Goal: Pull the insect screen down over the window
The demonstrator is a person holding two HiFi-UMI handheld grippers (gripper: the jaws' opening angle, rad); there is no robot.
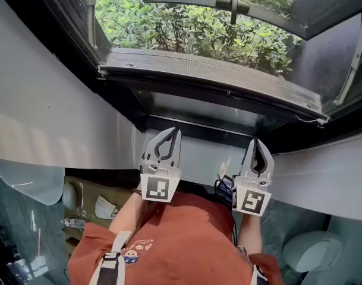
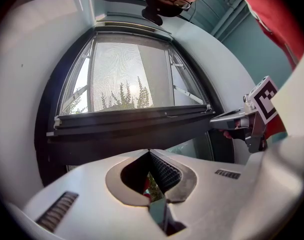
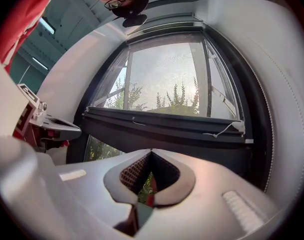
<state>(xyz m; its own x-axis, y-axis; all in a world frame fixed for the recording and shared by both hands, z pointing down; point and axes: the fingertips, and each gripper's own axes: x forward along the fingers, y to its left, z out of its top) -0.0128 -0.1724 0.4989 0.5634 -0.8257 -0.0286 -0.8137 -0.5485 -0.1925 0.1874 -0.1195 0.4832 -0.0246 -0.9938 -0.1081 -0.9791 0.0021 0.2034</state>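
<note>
The insect screen's dark pull bar (image 1: 210, 79) runs across the dark window frame, partway down. In the left gripper view its grey mesh (image 2: 122, 74) hangs above the bar (image 2: 132, 121). In the right gripper view the mesh (image 3: 166, 74) also hangs above the bar (image 3: 161, 126), and a thin white cord (image 3: 224, 129) shows at the bar's right end. My left gripper (image 1: 172, 130) and right gripper (image 1: 256, 142) are side by side below the bar, apart from it. Both are shut with nothing between the jaws. The tips of each (image 2: 150, 153) (image 3: 151, 153) meet in its own view.
Beyond the bar an outward-opened sash with a handle (image 1: 234, 8) stands over green bushes (image 1: 186, 28). White wall (image 1: 38, 111) flanks the frame on both sides. A white fixture (image 1: 314, 251) sits low right. A red shirt (image 1: 181, 236) fills the bottom centre.
</note>
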